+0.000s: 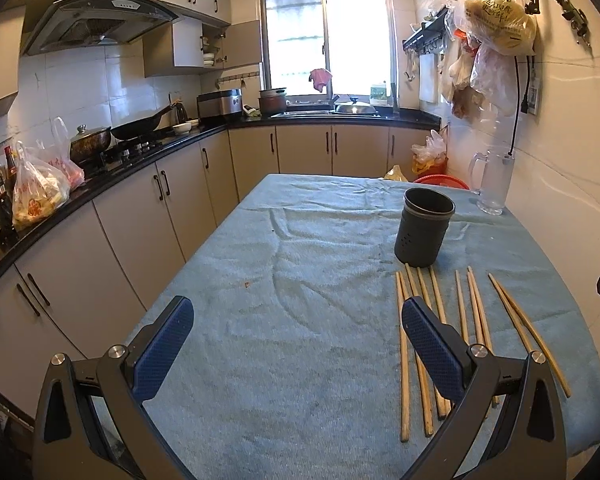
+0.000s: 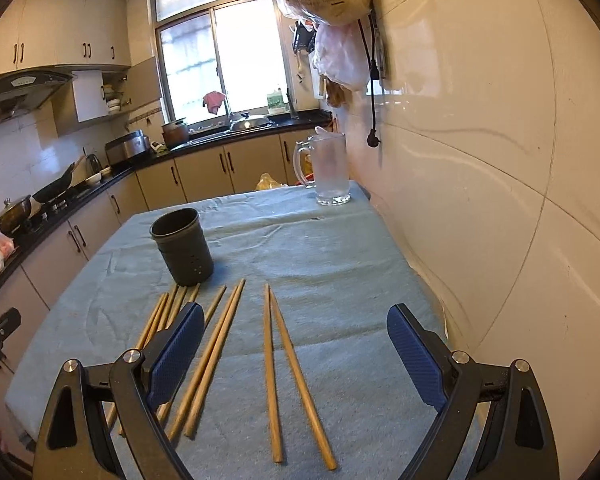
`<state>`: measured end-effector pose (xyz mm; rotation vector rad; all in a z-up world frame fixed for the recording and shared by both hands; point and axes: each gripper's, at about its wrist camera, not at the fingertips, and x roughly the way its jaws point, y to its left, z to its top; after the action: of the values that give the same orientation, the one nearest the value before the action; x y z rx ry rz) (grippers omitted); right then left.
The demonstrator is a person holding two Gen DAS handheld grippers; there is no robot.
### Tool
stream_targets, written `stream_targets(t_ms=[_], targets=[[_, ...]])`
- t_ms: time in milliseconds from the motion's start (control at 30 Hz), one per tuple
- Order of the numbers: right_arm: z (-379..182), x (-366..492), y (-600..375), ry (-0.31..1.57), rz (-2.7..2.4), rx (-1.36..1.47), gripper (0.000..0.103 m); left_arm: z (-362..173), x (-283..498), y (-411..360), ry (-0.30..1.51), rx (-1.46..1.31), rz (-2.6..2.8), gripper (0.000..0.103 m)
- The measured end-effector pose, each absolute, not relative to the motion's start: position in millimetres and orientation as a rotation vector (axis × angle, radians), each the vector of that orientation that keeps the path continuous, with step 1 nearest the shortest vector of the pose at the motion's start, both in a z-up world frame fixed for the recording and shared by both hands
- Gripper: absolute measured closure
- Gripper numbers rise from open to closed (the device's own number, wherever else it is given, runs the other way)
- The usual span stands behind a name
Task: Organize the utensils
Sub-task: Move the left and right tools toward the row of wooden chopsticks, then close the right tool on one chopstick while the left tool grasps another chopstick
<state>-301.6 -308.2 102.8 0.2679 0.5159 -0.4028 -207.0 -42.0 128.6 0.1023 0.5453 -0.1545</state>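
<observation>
Both grippers, left and right, hover with jaws wide, empty. Chopsticks lie on the cloth beside the upright holder.

We see several chopsticks partly hidden behind the right tool's left finger; what lies inside the dark holder beyond them stays unseen.

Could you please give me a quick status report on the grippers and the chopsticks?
Left gripper and right gripper open, empty. Chopsticks all loose on cloth, none in dark holder. Path to holder clear.
</observation>
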Motion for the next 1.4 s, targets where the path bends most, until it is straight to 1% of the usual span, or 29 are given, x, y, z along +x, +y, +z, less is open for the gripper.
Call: stream_targets(t_ms=[233, 433, 500, 533, 567, 600, 633, 667, 733, 800, 867, 933, 1067, 1200, 1233, 1267, 1300, 1400], targets=[[90, -297, -316, 0.559, -0.387, 0.295, 0.008, 121, -186, -41, 0.615, 0.103, -0.204, 0.000], [70, -283, -336, 0.650, -0.382, 0.315, 0.008, 100, -145, -61, 0.738, 0.105, -0.311, 0.001], [62, -275, -343, 0.685, -0.364, 0.324, 0.012, 91, -132, -72, 0.780, 0.093, -0.361, 0.006], [58, -268, -347, 0.712, -0.349, 0.325, 0.018, 83, -122, -81, 0.814, 0.092, -0.389, 0.014], [54, -261, -350, 0.737, -0.338, 0.324, 0.023, 78, -117, -86, 0.836, 0.093, -0.405, 0.024], [51, -256, -351, 0.757, -0.327, 0.323, 0.027, 69, -109, -96, 0.879, 0.100, -0.435, 0.029], [46, -250, -353, 0.782, -0.307, 0.322, 0.035, 61, -104, -104, 0.911, 0.108, -0.453, 0.037], [42, -244, -354, 0.803, -0.282, 0.325, 0.039, 56, -101, -109, 0.928, 0.113, -0.466, 0.043], [33, -233, -356, 0.839, -0.251, 0.331, 0.040, 43, -95, -123, 0.959, 0.135, -0.494, 0.046], [25, -226, -356, 0.864, -0.238, 0.323, 0.042, 33, -90, -133, 0.985, 0.163, -0.499, 0.052], [18, -220, -357, 0.880, -0.224, 0.319, 0.045, 25, -86, -139, 1.024, 0.169, -0.513, 0.067], [11, -216, -357, 0.900, -0.212, 0.316, 0.050, 18, -80, -142, 1.056, 0.173, -0.518, 0.073], [2, -206, -354, 0.932, -0.205, 0.287, 0.054, 15, -75, -149, 1.054, 0.187, -0.510, 0.074], [-3, -195, -349, 0.965, -0.206, 0.231, 0.057, 15, -69, -155, 1.053, 0.208, -0.501, 0.074], [-3, -191, -348, 0.971, -0.208, 0.217, 0.058, 15, -68, -156, 1.053, 0.216, -0.497, 0.080], [-4, -188, -346, 0.973, -0.212, 0.203, 0.058, 14, -66, -158, 1.051, 0.227, -0.484, 0.093], [-4, -185, -344, 0.976, -0.214, 0.187, 0.060, 15, -64, -159, 1.053, 0.233, -0.473, 0.095], [-3, -171, -341, 0.992, -0.214, 0.155, 0.076, 16, -59, -151, 1.082, 0.189, -0.472, 0.096]])
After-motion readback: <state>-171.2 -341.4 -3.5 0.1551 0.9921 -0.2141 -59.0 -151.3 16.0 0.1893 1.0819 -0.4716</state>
